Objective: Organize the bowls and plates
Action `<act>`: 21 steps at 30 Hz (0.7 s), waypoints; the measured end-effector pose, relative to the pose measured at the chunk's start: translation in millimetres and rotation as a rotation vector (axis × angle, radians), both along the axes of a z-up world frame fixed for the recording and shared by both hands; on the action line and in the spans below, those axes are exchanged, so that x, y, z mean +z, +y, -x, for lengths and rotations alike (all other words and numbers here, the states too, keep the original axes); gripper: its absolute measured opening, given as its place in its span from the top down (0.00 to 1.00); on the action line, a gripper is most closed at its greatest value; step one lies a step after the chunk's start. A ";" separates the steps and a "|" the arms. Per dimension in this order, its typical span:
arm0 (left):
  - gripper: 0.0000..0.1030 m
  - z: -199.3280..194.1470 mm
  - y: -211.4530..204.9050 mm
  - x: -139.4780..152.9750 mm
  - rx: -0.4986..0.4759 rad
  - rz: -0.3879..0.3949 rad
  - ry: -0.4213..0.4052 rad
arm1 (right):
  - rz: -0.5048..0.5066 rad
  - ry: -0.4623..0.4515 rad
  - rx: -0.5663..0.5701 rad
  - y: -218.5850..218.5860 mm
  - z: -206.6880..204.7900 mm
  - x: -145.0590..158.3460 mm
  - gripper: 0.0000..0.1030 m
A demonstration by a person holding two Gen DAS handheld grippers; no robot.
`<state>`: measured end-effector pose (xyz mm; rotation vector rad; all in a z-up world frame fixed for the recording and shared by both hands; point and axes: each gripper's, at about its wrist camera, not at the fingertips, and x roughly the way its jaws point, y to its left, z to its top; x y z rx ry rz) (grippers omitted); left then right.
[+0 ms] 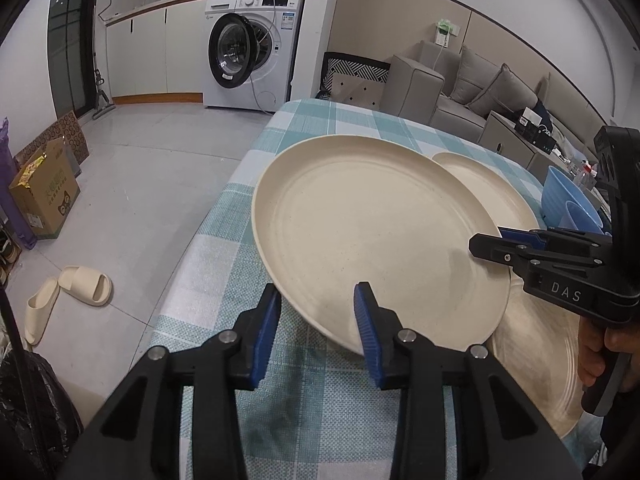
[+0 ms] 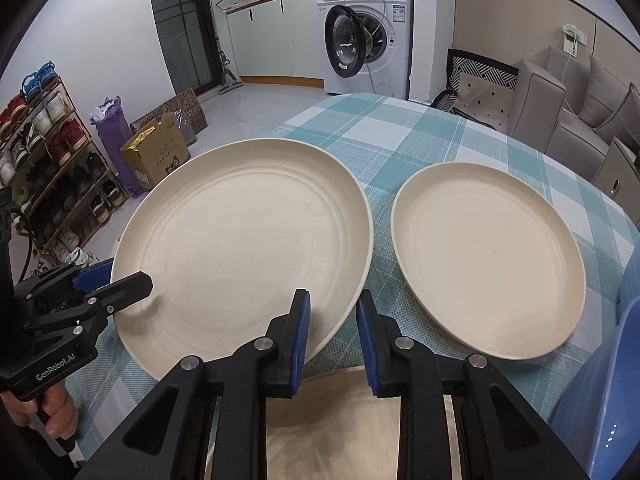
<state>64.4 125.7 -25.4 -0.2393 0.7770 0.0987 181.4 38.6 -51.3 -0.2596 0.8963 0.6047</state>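
Observation:
A large cream plate [image 1: 368, 232] [image 2: 240, 240] hangs tilted above the checked tablecloth, gripped at two rims. My left gripper [image 1: 318, 296] [image 2: 120, 278] is shut on its near-left rim. My right gripper [image 2: 333, 300] [image 1: 486, 242] is shut on the opposite rim. A smaller cream plate [image 2: 488, 256] [image 1: 488, 188] lies flat on the cloth just to the right. Another cream plate [image 2: 340, 412] [image 1: 536, 360] lies under my right gripper, partly hidden. Blue bowls [image 1: 560, 200] [image 2: 608, 400] stand at the far right.
The table [image 2: 380, 132] ends at a left edge over tiled floor, with slippers [image 1: 72, 292] and a cardboard box [image 1: 44, 196] below. A shoe rack [image 2: 52, 160] stands at the left. Behind the table are a washing machine [image 1: 248, 52] and a grey sofa [image 1: 480, 92].

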 end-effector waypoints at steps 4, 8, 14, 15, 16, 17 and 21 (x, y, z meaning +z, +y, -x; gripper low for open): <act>0.65 4.7 -3.4 8.6 -0.005 -0.010 -0.024 | -0.010 -0.016 -0.006 -5.3 7.6 10.0 0.77; 0.65 8.1 -7.3 14.9 -0.012 -0.018 -0.040 | -0.019 -0.029 -0.014 -11.8 14.8 17.9 0.77; 0.65 13.5 -16.2 22.7 -0.027 -0.027 -0.057 | -0.038 -0.046 -0.032 -26.4 25.5 29.9 0.77; 0.65 13.8 -17.6 24.2 -0.030 -0.029 -0.059 | -0.040 -0.049 -0.035 -28.8 27.5 31.3 0.77; 0.65 14.9 -19.2 25.7 -0.033 -0.032 -0.063 | -0.043 -0.050 -0.038 -31.7 28.9 32.7 0.77; 0.65 16.0 -20.6 26.5 -0.036 -0.034 -0.065 | -0.045 -0.052 -0.044 -34.4 31.0 34.5 0.77; 0.65 18.8 -30.0 32.7 -0.051 -0.045 -0.078 | -0.055 -0.058 -0.060 -44.4 39.2 41.0 0.76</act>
